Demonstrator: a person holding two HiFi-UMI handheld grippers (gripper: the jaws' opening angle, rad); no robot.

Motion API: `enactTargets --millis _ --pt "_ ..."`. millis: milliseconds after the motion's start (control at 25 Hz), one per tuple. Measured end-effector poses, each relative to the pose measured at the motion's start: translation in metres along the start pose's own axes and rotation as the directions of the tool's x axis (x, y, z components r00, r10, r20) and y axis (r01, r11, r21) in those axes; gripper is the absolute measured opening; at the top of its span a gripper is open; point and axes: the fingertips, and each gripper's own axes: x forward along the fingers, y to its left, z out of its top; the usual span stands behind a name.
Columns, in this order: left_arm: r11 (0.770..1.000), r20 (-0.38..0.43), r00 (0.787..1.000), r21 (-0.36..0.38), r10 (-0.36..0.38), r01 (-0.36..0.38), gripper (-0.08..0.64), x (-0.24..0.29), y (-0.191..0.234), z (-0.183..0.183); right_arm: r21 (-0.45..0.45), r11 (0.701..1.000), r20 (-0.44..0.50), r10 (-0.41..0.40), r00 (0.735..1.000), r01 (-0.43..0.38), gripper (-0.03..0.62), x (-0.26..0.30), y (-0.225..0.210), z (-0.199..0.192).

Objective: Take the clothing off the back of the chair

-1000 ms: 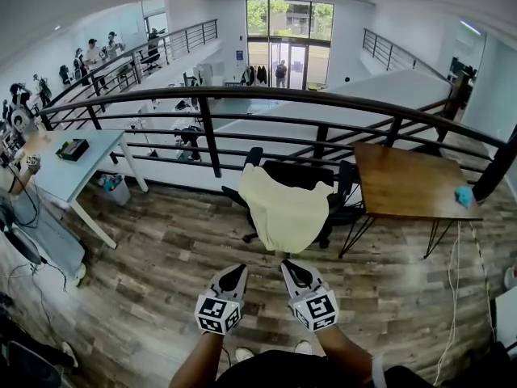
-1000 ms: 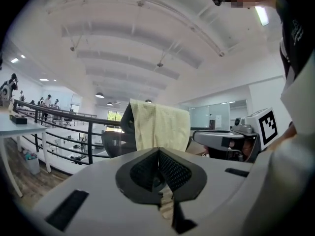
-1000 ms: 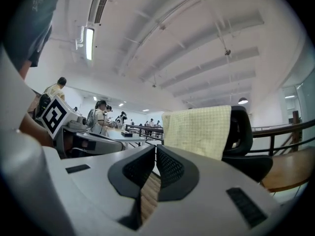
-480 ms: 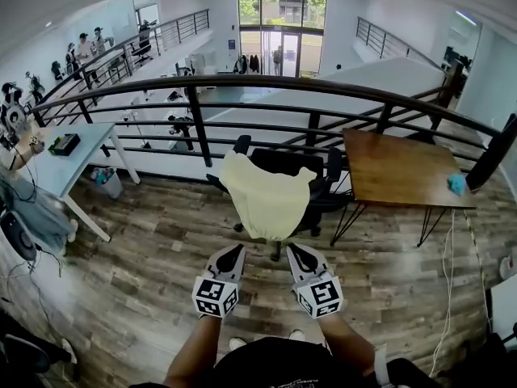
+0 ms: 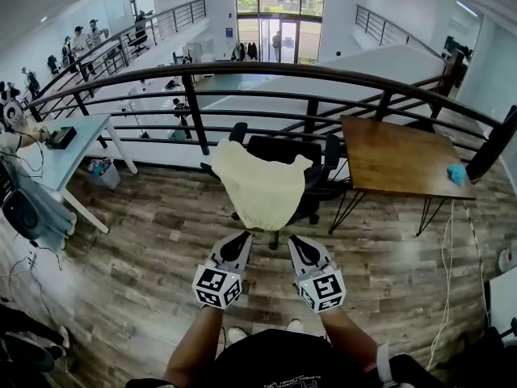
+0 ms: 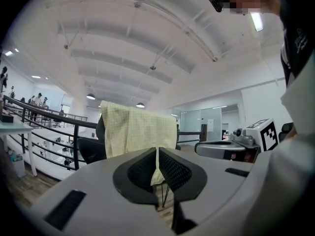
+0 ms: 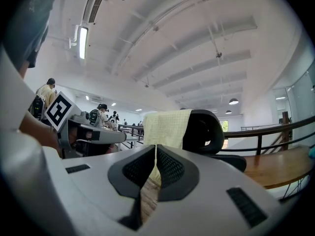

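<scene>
We hold both tools out in front of us, side by side and close to our body, pointing level toward the far side. Our left tool [image 5: 241, 236] has its jaws pressed together and grips nothing. Our right tool [image 5: 296, 240] is the same, jaws together and empty. The tips lean slightly toward each other, and the tools stay apart. Our bare left forearm [image 5: 194, 342] and right forearm [image 5: 347, 338] reach out from the near edge.

Matt yellow cloth garment [image 5: 260, 186], wood-plank floor [image 5: 153, 241]
</scene>
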Motion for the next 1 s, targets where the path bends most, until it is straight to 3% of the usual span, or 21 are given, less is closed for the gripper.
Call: enactTargets --millis 160,560,720,1000 --pt "1.0 -0.016 1.0 0.003 -0.005 0.005 0.046 0.008 -0.003 -0.001 -0.001 1.0 0.001 -0.005 1.0 0.005 0.025 -0.001 -0.004 0.0" --pt "0.998 -0.044 0.998 -0.032 0.047 -0.049 0.375 0.025 0.012 -0.004 0.014 1.0 -0.017 -0.009 1.0 0.01 0.025 0.001 -0.01 -0.008" --pt "0.996 -0.05 0.996 -0.022 0.08 -0.081 0.414 0.036 0.022 0.004 0.016 0.999 -0.024 -0.027 0.999 0.028 0.025 0.003 -0.015 -0.009" --pt "0.996 -0.096 0.991 0.011 0.09 -0.09 0.417 0.057 0.039 0.008 0.033 0.994 -0.03 -0.102 0.994 0.103 0.025 0.012 -0.034 -0.009"
